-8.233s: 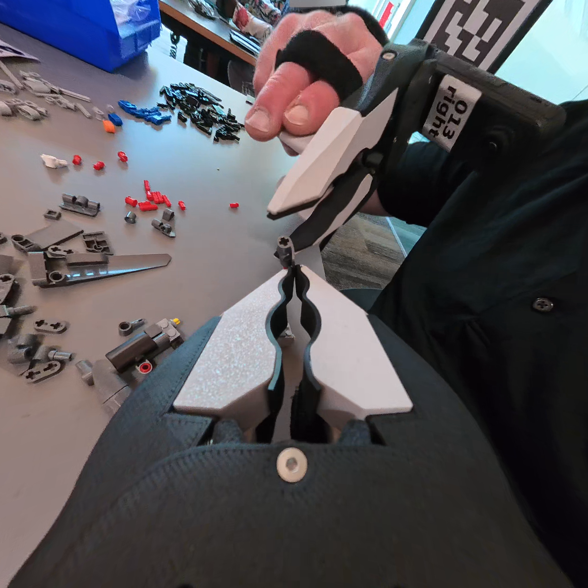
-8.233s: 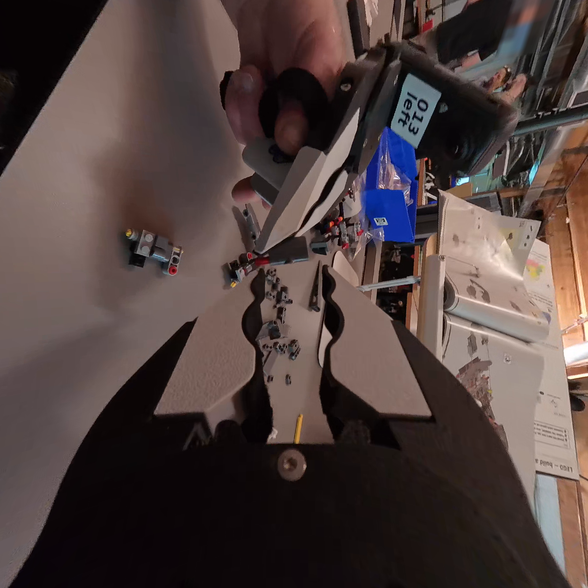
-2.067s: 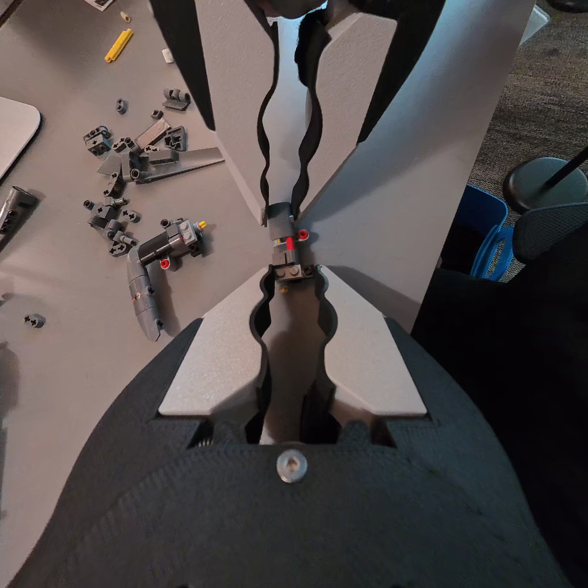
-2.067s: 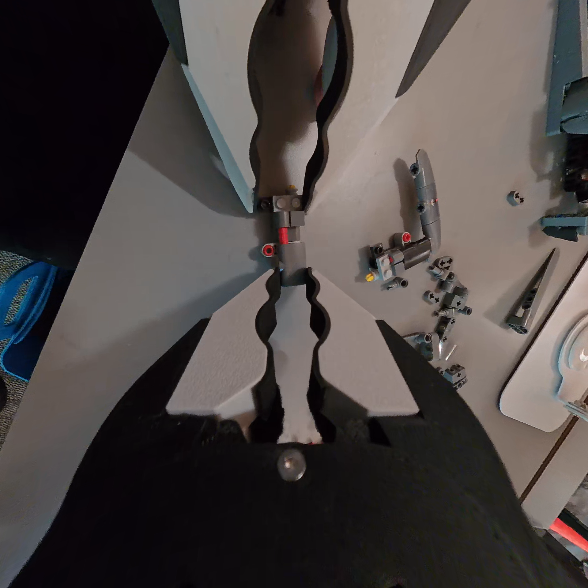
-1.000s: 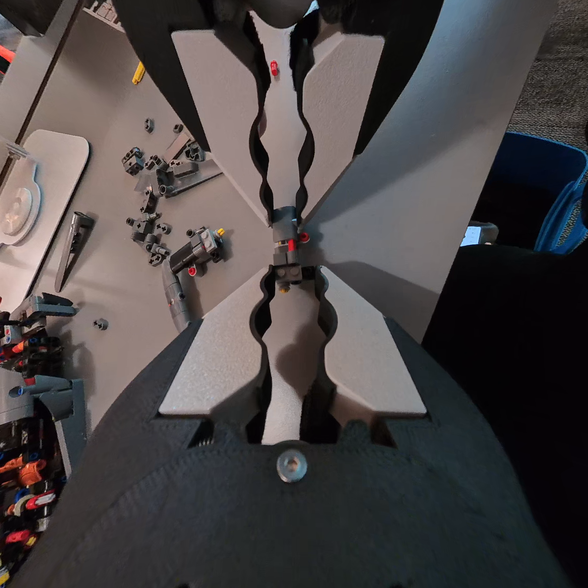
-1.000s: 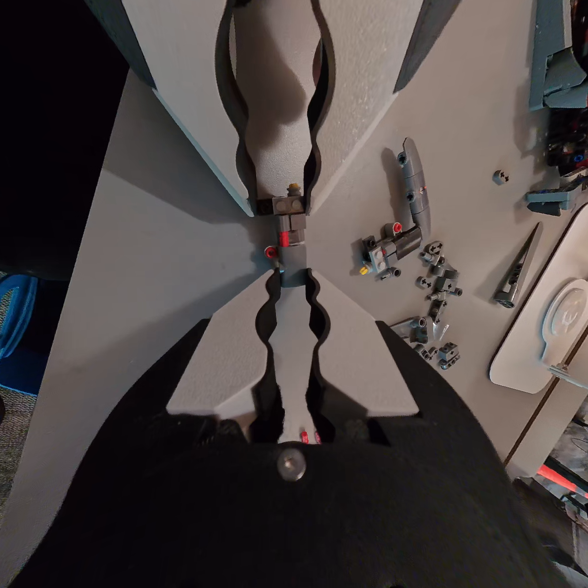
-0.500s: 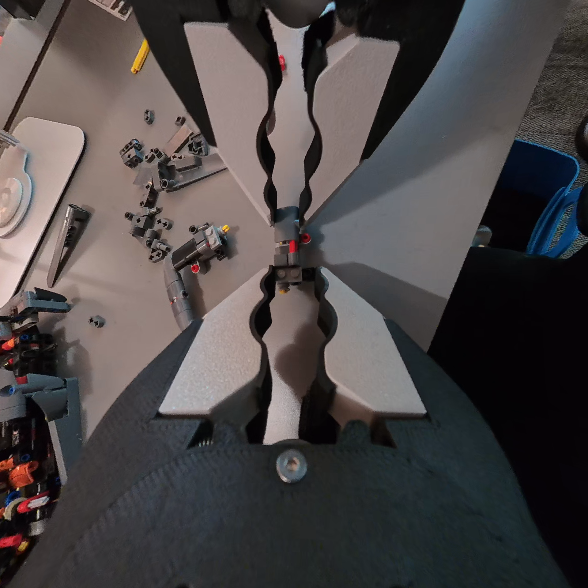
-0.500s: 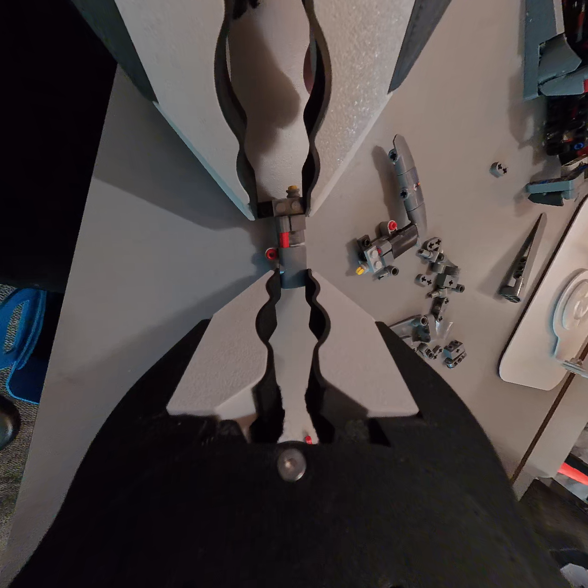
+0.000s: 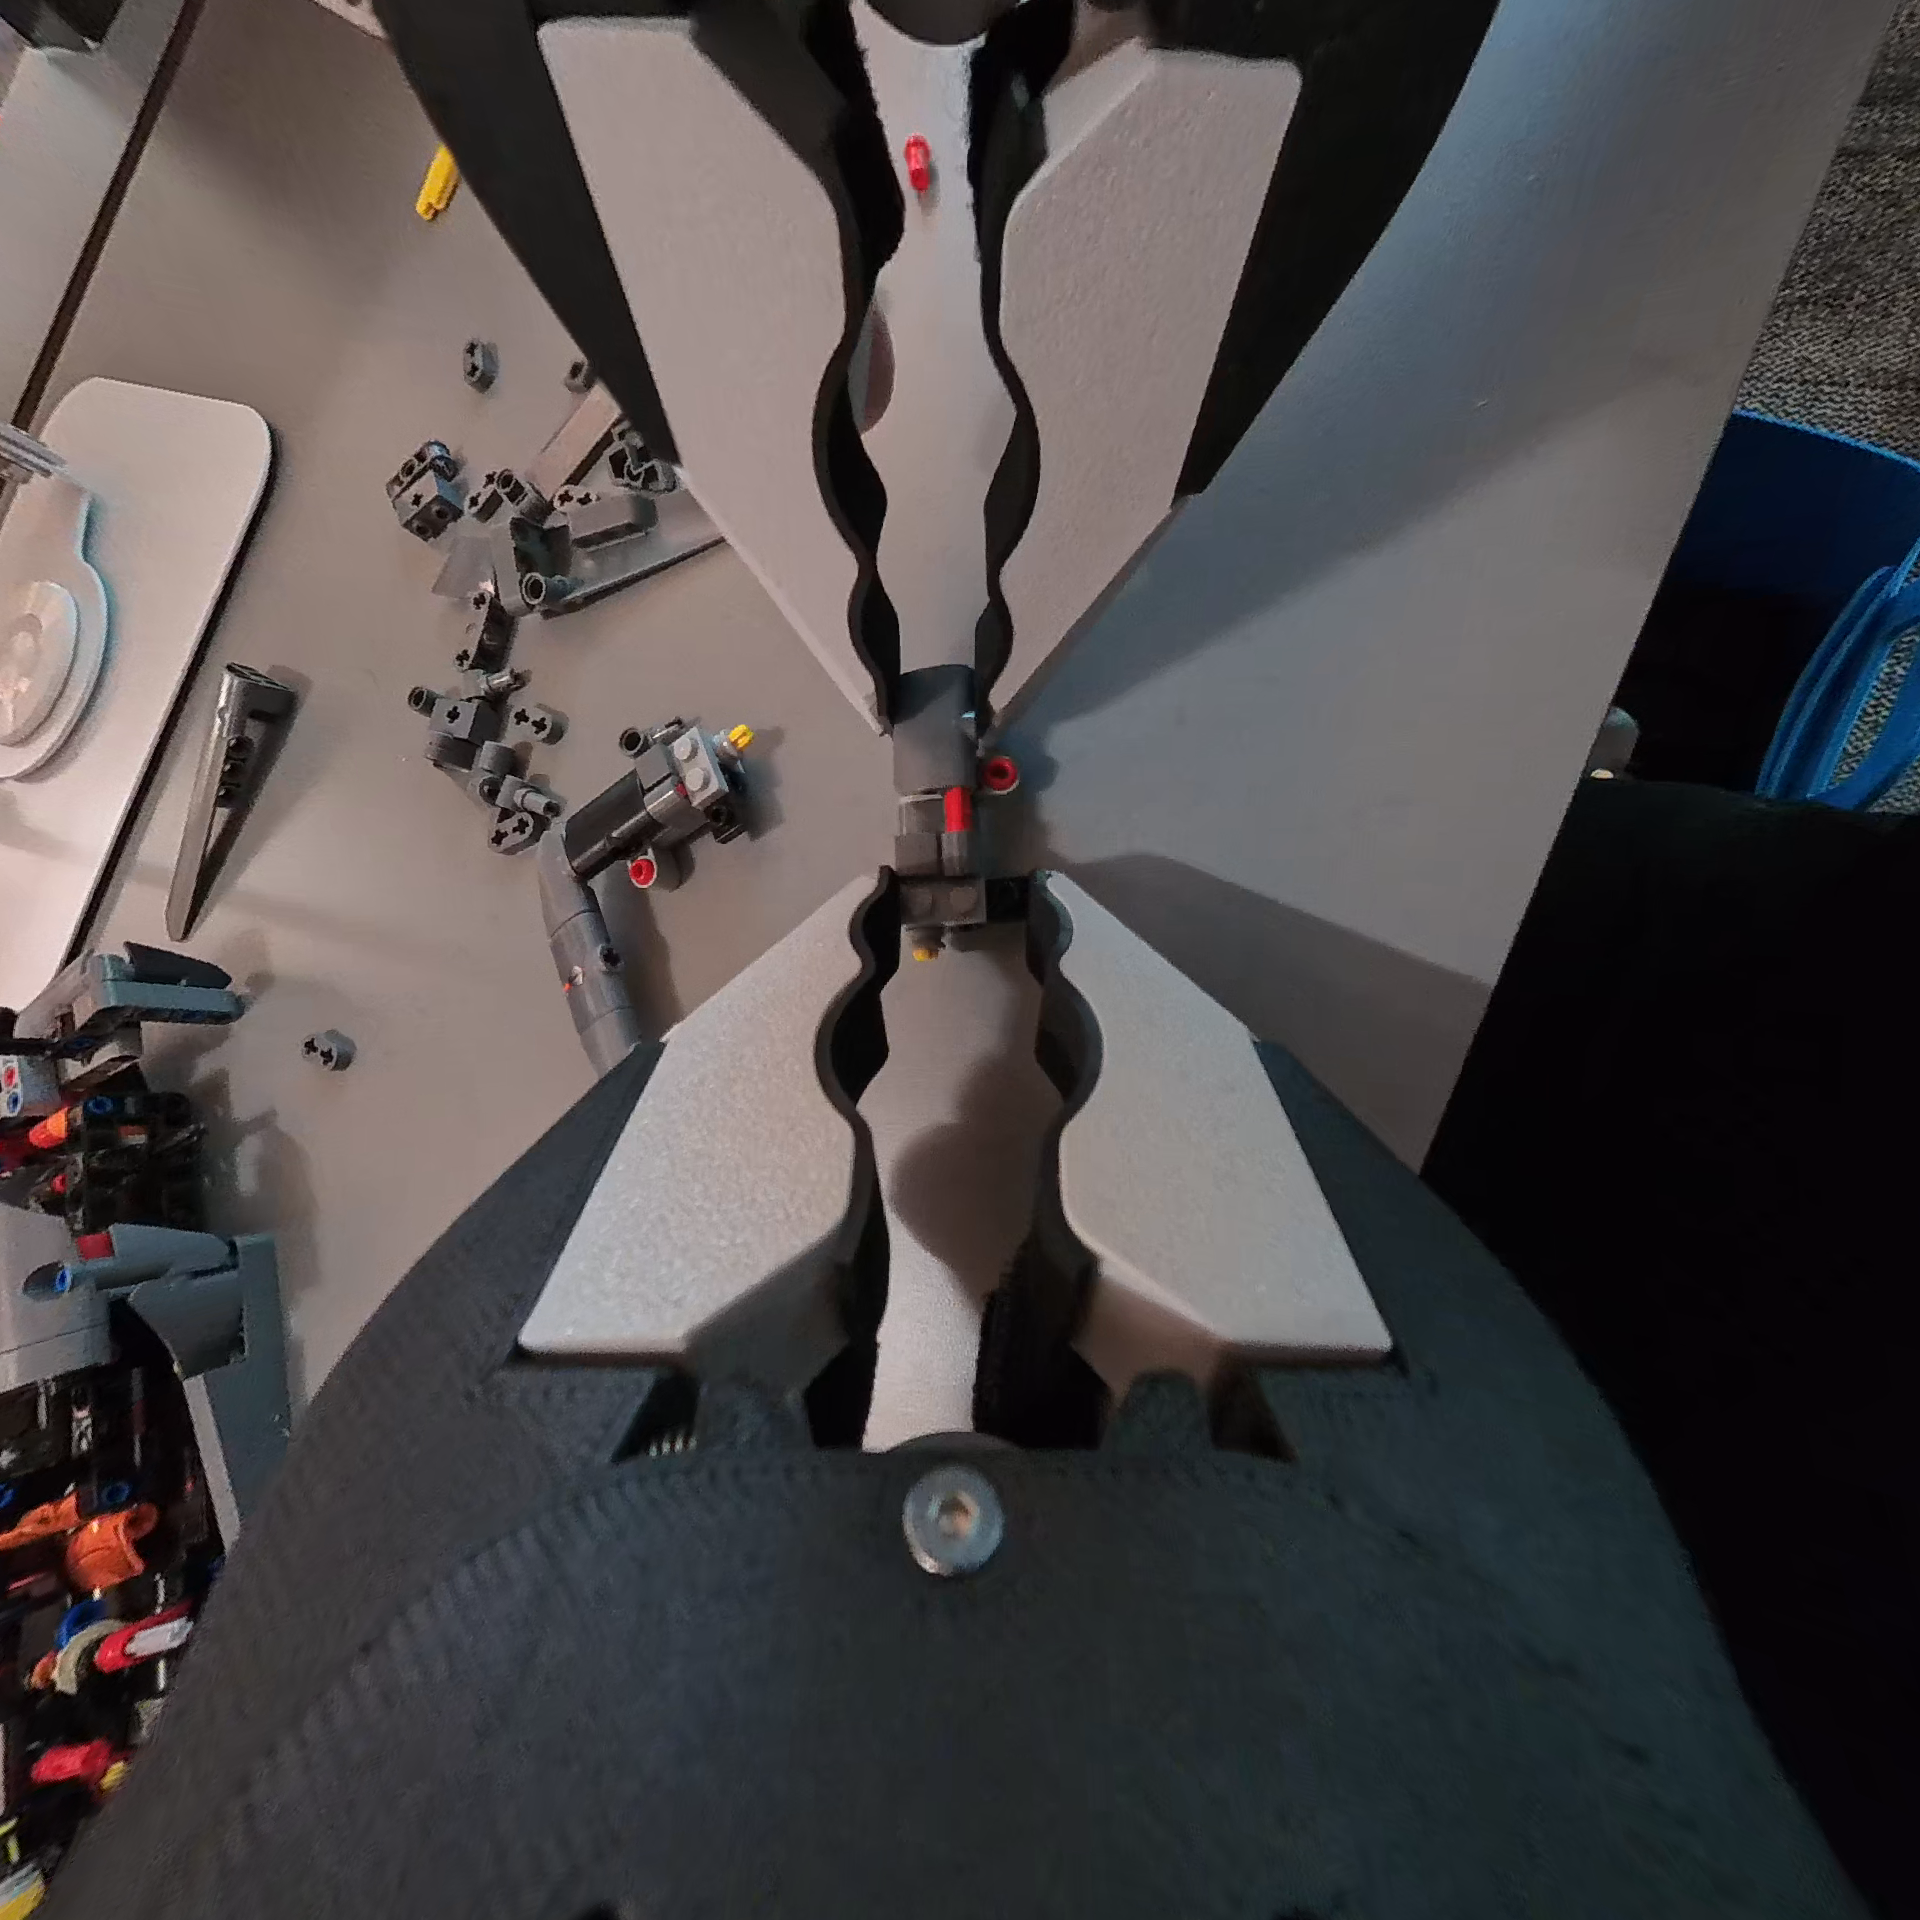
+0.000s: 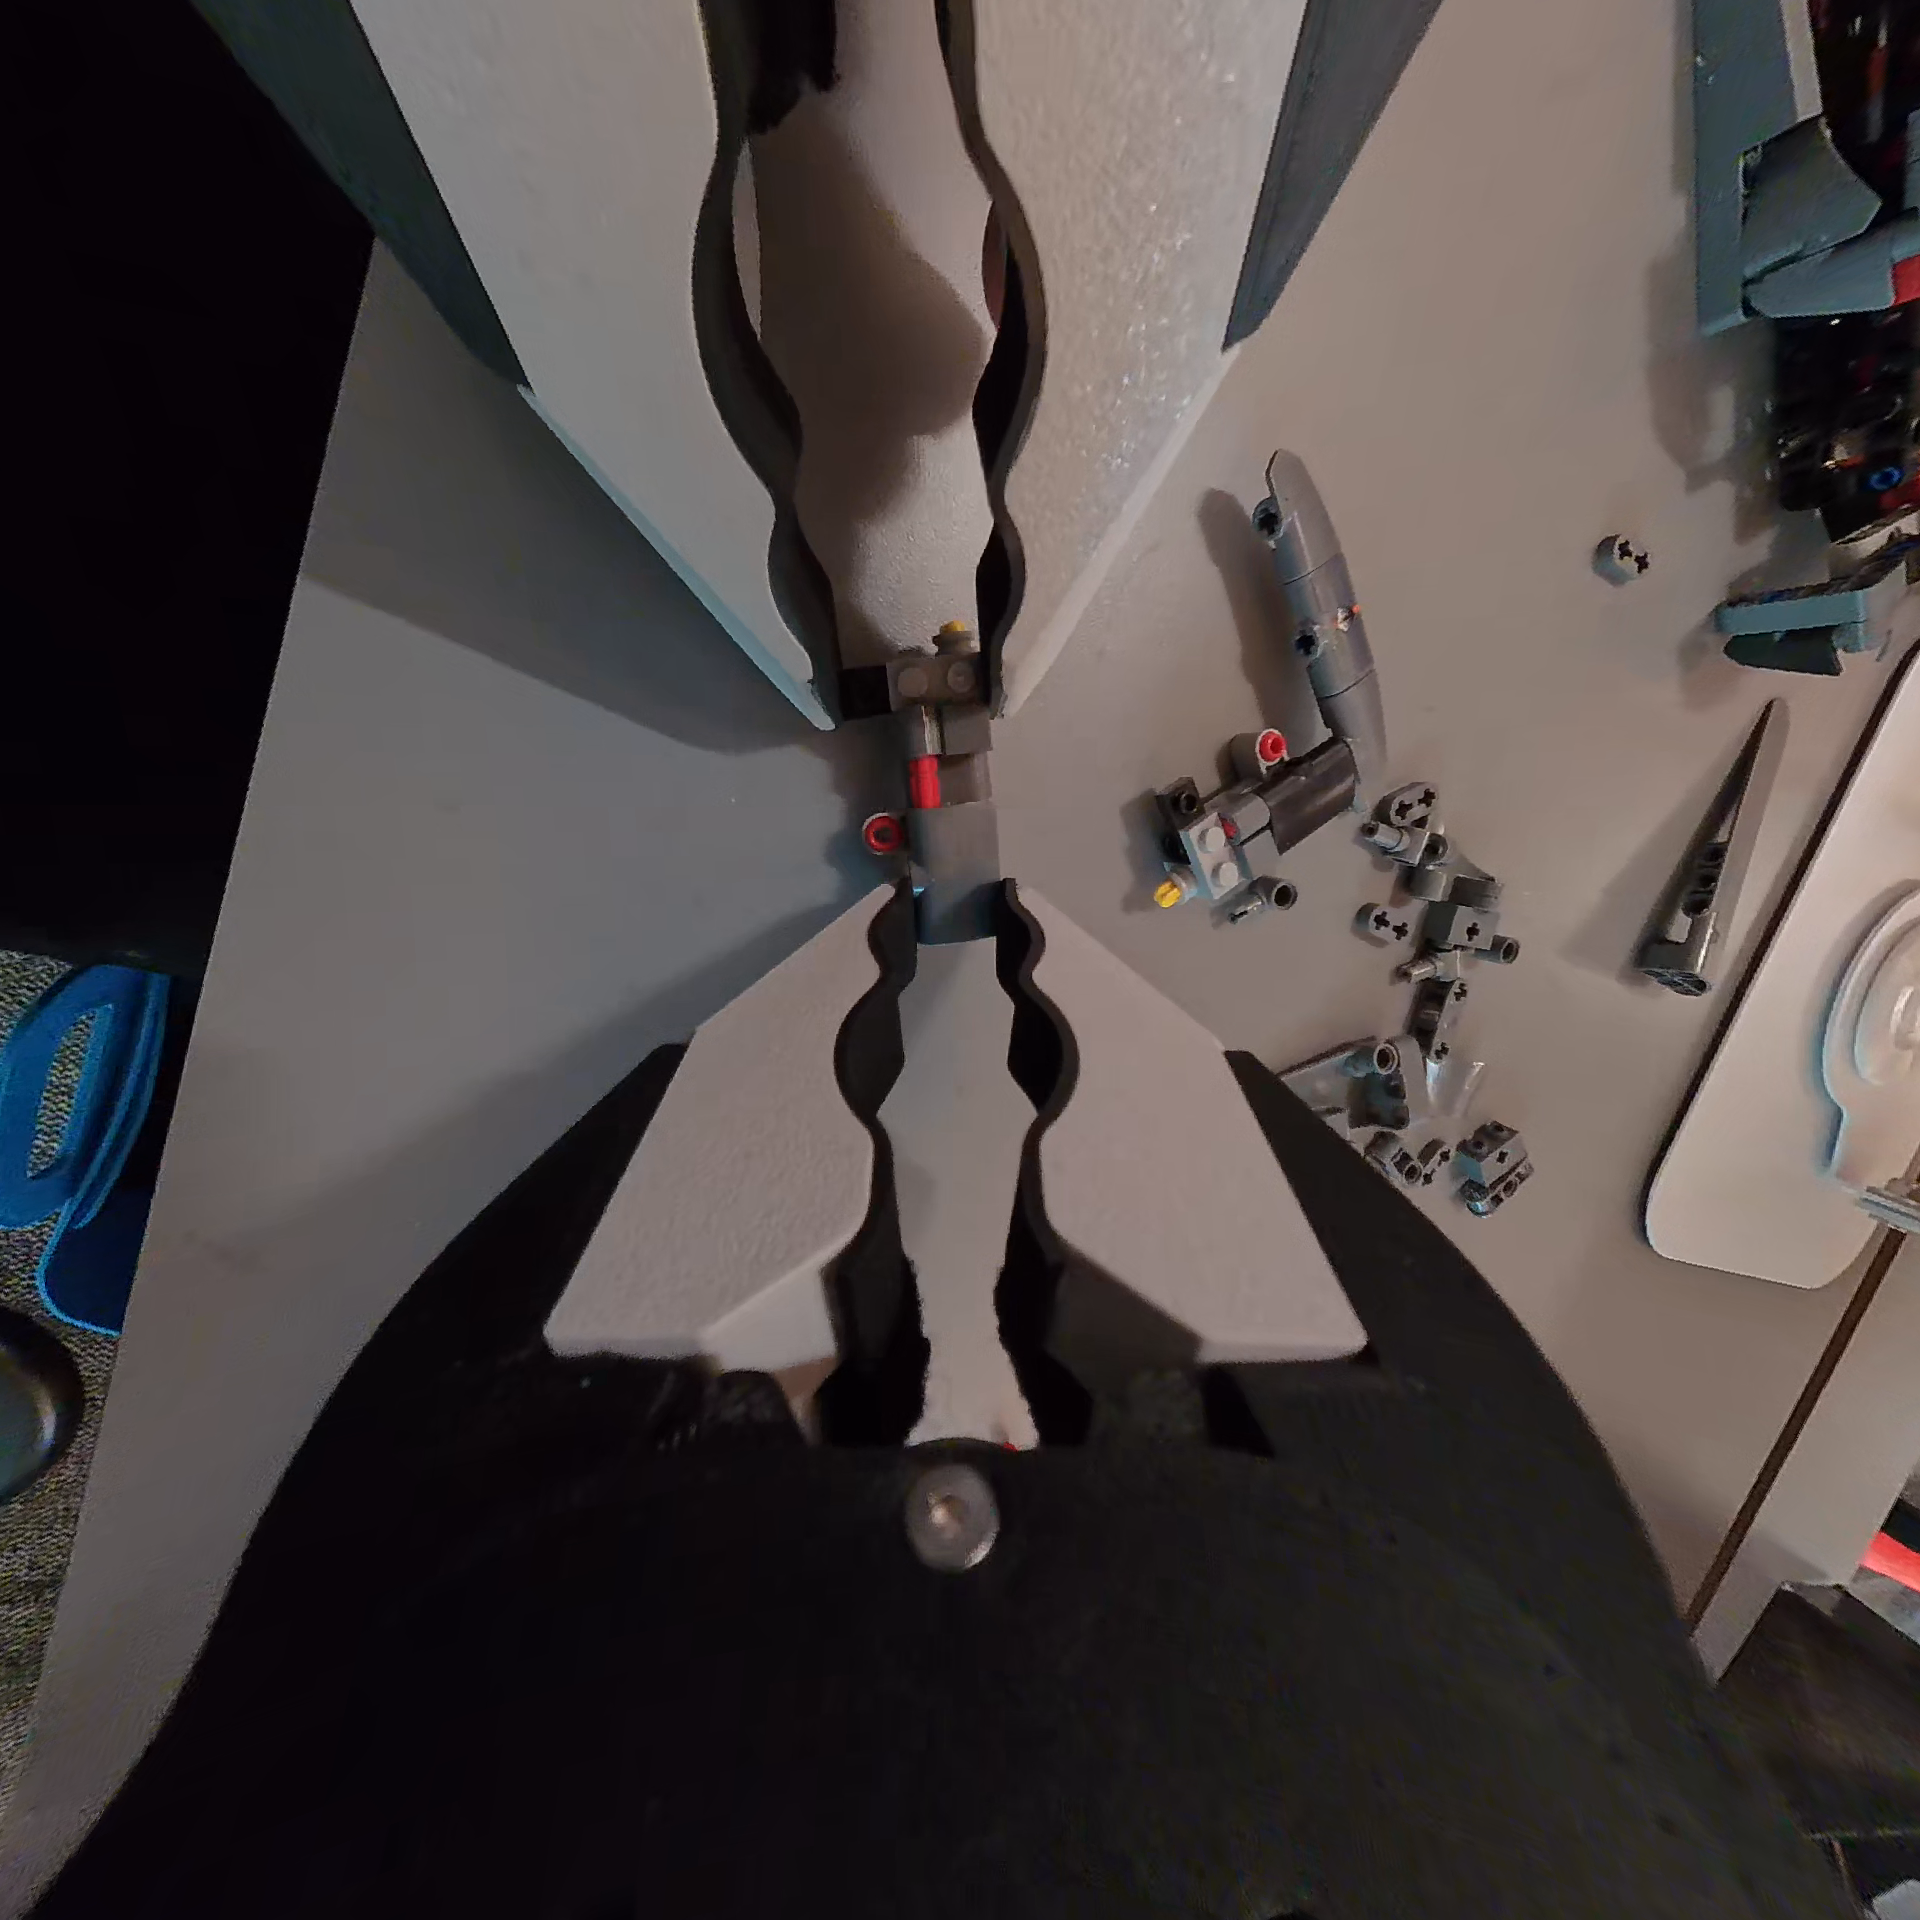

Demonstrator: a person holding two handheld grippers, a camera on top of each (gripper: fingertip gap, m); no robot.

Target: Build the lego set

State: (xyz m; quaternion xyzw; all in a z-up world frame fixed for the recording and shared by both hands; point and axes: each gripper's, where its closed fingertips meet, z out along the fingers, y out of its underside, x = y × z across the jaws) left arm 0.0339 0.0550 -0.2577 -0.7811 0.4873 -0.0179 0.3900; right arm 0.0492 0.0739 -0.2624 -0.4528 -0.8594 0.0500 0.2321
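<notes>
Dark-grey brick assembly (image 9: 940,821) with red pins hangs above the grey table (image 9: 1299,748), pinched at opposite ends by both tools: left gripper (image 9: 951,902) clamps its studded end, right gripper (image 10: 954,914) its smooth cylinder end. A matching assembly (image 9: 655,805) and loose grey pieces (image 9: 488,717) lie nearby.

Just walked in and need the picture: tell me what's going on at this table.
A person holds two grippers tip to tip above the grey table, both clamped on one small grey brick assembly. The left gripper pinches its studded end, the right gripper its smooth dark sleeve end. A similar assembly and loose grey pieces lie nearby.
</notes>
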